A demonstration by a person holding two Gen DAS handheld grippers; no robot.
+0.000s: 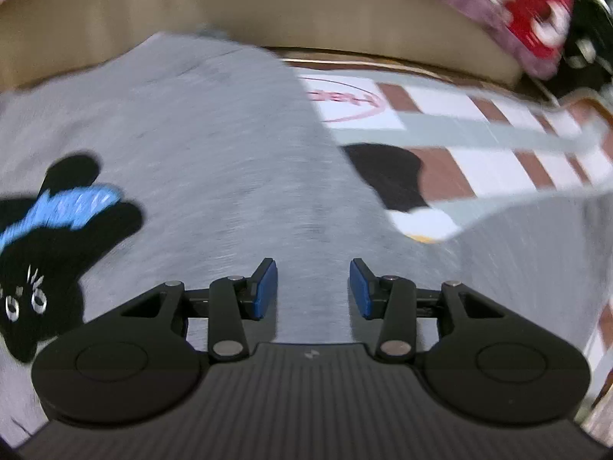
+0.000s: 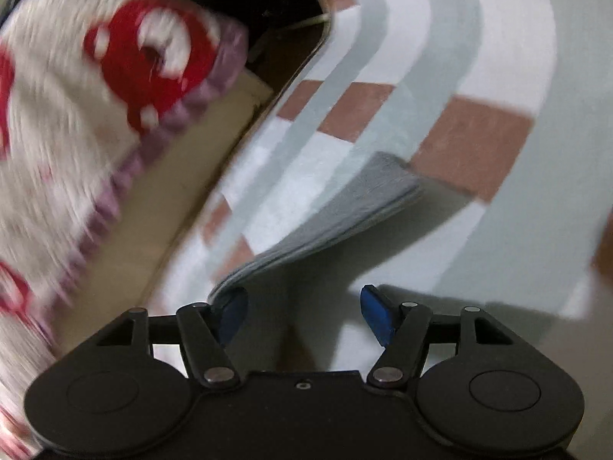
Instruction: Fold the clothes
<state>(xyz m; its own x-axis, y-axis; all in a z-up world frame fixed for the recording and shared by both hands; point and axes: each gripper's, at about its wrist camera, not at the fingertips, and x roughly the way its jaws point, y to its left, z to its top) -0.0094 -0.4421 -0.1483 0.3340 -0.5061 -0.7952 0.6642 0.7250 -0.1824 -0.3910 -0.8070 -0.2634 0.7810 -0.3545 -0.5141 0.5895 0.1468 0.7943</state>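
Note:
A grey garment (image 1: 214, 145) with a black cat print and blue bow (image 1: 57, 237) lies spread over a checked cloth. My left gripper (image 1: 312, 287) hovers just above the grey fabric, open, nothing between its blue pads. In the right wrist view a grey strip of the garment (image 2: 345, 207) rises off the surface, its near end draped over the left pad (image 2: 233, 314). My right gripper (image 2: 304, 316) is open, the fabric resting against one finger only. Both views are motion-blurred.
The checked cloth (image 1: 479, 130) in white, brown and pale grey-green covers the surface, with a round pink logo (image 1: 345, 99). A person's knitted top, white with red shapes and a purple hem (image 2: 115, 88), is close at the left. A beige edge (image 1: 268, 11) runs behind.

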